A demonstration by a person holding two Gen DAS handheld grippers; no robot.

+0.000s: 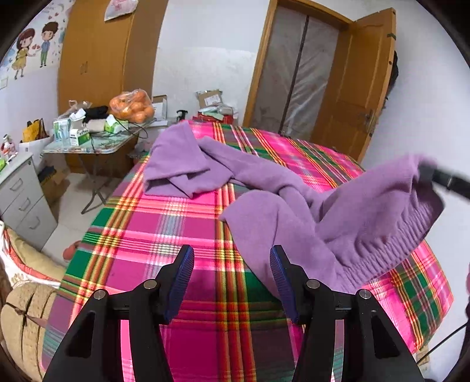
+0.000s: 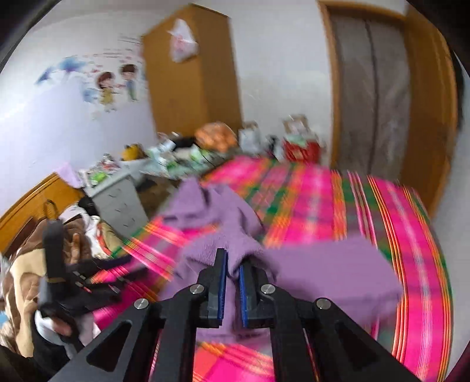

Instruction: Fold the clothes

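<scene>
No legible text, brand, number or sign found in either view. The boxes on the side table carry print, too small to read. The wall sticker shows cartoon figures with marks around them, none readable. The bag hung on the wardrobe bears pink print, unreadable. The right wrist view is blurred throughout.

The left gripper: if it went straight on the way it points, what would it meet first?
Probably the plaid bedsheet: the open left gripper aims at bare cloth, with the purple garment just beside, though depth is unclear.
</scene>
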